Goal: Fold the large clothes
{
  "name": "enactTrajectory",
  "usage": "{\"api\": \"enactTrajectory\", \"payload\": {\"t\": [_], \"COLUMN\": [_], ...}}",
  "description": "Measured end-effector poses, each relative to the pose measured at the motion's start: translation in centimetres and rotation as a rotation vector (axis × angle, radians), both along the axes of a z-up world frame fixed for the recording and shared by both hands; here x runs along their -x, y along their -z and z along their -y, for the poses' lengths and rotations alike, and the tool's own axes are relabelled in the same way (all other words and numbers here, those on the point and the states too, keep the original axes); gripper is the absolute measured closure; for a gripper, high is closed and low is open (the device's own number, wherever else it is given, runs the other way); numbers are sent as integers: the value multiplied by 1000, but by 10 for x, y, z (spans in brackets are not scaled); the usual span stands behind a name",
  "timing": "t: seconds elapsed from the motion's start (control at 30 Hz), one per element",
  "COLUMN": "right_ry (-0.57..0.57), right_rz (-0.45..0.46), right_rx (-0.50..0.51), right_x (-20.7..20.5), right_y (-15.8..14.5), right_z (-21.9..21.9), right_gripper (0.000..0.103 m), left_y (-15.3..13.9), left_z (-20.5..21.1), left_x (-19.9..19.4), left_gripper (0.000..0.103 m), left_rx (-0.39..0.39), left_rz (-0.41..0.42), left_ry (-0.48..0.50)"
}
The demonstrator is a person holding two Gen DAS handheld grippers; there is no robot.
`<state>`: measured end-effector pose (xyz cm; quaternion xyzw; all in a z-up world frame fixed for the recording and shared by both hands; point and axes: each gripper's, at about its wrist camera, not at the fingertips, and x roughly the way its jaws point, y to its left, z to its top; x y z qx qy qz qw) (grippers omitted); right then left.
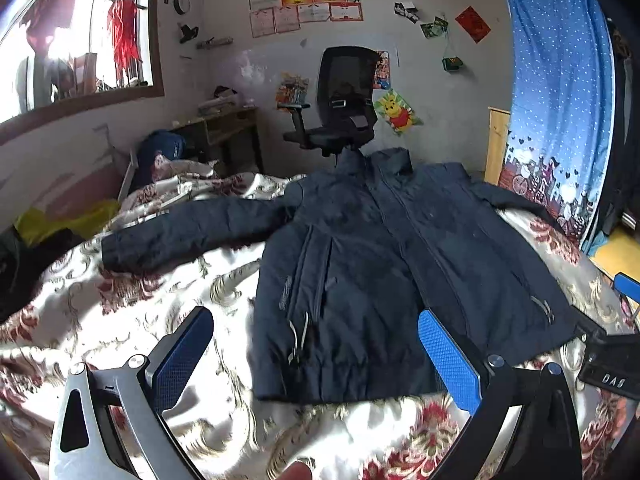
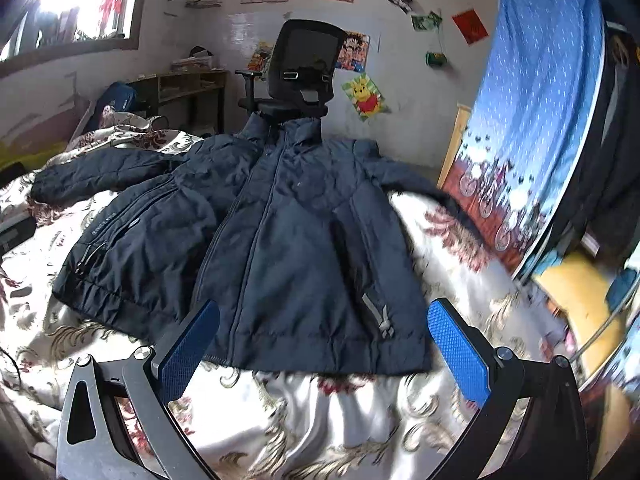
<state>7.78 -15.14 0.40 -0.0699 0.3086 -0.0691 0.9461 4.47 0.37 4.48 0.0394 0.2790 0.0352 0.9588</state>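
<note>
A dark navy padded jacket (image 1: 372,264) lies front up and zipped on the floral bedspread (image 1: 140,320), collar toward the far wall, sleeves spread out to both sides. My left gripper (image 1: 316,356) is open and empty, hovering just above the jacket's hem, nearer its left half. In the right wrist view the same jacket (image 2: 280,232) fills the middle. My right gripper (image 2: 324,344) is open and empty, above the hem of the jacket's right half. Its right sleeve (image 2: 424,192) runs off toward the bed's edge.
A black office chair (image 1: 344,100) stands behind the bed by the wall. A wooden desk (image 1: 228,128) is at the back left. A blue curtain (image 1: 560,92) hangs on the right. Yellow cloth (image 1: 64,220) and dark items lie at the bed's left.
</note>
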Motion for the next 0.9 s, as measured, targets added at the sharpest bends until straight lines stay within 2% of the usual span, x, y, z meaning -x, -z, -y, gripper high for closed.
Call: {"api": "enactTrajectory", "payload": {"t": [0.1,0.2,0.3,0.37,0.5,0.63,0.77,0.9], "right_ry": [0,-8,-6,-5,21,116,247,323], "right_rz": [10,15,16,14,5,-10,-32,-6], "right_rx": [27,13,-8,-40,-115,-172,-287,-474], "right_x": [-17,-32,-50,-61,-83,-104,-125,-138], "right_y": [-12,-24,-29,-26,-18,-5,16,40], "right_z": [4,12,23,33,69,111,161,212], "right_gripper": [1,1,1,1,1,1,1,1], "left_y": [-15,-29,-34,-35,-30,-18,-5,14], "left_z": [0,2,9,14,23,37,55,79], "left_x": [-16,-39,-62,-79,-116,-146,-185,-232], "left_gripper": [0,0,0,0,0,0,0,0], "left_rx": [-13,-35,-115,-142,-142,-142,-144,-154], "left_rz": [15,29,12,-6,-64,-111,-148,-195], "left_ry": [-5,-16,-60,-64,-48,-24,-5,5]}}
